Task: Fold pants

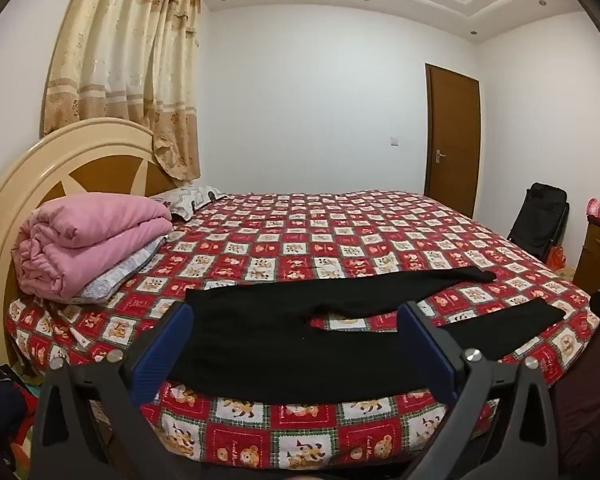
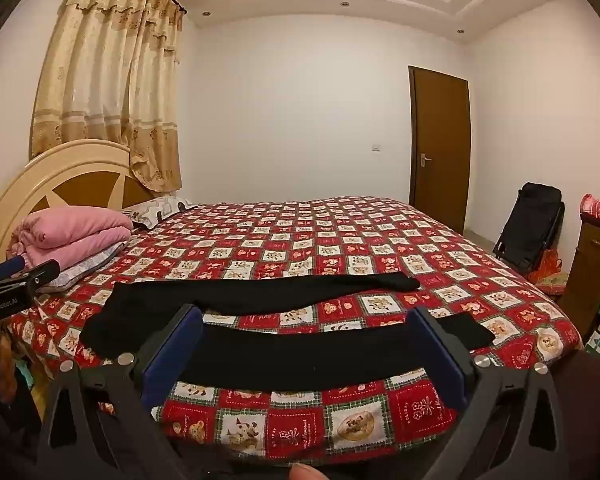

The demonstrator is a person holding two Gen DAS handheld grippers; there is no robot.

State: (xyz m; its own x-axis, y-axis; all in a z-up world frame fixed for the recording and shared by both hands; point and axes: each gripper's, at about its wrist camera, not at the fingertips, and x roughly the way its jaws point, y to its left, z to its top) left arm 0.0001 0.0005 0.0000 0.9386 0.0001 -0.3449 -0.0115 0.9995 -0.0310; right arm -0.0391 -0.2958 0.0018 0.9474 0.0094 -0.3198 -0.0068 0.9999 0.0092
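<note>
Through your left wrist camera, your left gripper (image 1: 296, 316) has its blue-padded fingers (image 1: 162, 354) spread wide, grasping nothing. The black fabric pants (image 1: 284, 344) lie flat on the red checked bear-print bedspread (image 1: 300, 236), waist end just beyond and between the fingers, legs running off past the right finger.

Through your right wrist camera, your right gripper (image 2: 306, 320) is likewise released and empty, the pants' (image 2: 300, 356) near leg stretching across between its fingers (image 2: 172, 354).

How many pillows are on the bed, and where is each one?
2 visible. One pillow lies at the headboard, beside the curtain. The other pillow lies under the folded pink quilt, near the bed's left edge. The quilt may hide more.
</note>
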